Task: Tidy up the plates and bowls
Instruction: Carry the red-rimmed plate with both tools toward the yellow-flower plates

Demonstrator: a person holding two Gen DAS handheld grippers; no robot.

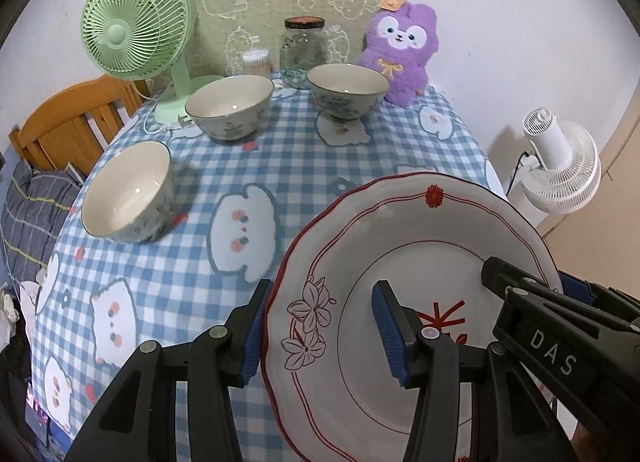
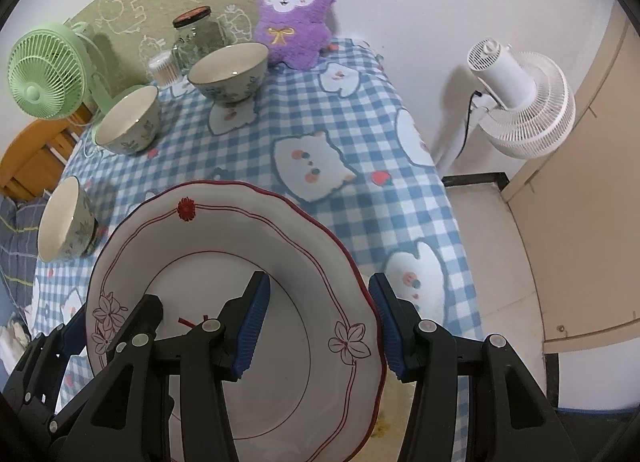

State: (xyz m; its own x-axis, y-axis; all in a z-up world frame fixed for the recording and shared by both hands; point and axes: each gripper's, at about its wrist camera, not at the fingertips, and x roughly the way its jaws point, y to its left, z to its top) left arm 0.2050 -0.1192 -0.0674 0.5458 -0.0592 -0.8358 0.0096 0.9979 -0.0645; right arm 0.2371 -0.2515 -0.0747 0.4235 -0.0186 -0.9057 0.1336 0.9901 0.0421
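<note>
Three bowls (image 1: 128, 194), green fan (image 1: 134, 22), jar (image 1: 302, 52) beyond the gripped plate (image 1: 400, 230).

The white plate (image 1: 420, 262) has a scalloped red rim and line-drawn flowers, and it's up off the counter, tilted, at about 5 o'clock. Three cream bowls with floral outsides sit upright: near-left bowl (image 1: 128, 192) at 9, middle bowl (image 1: 230, 106) at 11, far bowl (image 1: 348, 90) at 12.

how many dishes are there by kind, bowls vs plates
Cream-lined floral ceramic bowls: 3, near left, middle, far
White scalloped ceramic plate with red trim: 1
Total: 4
</note>
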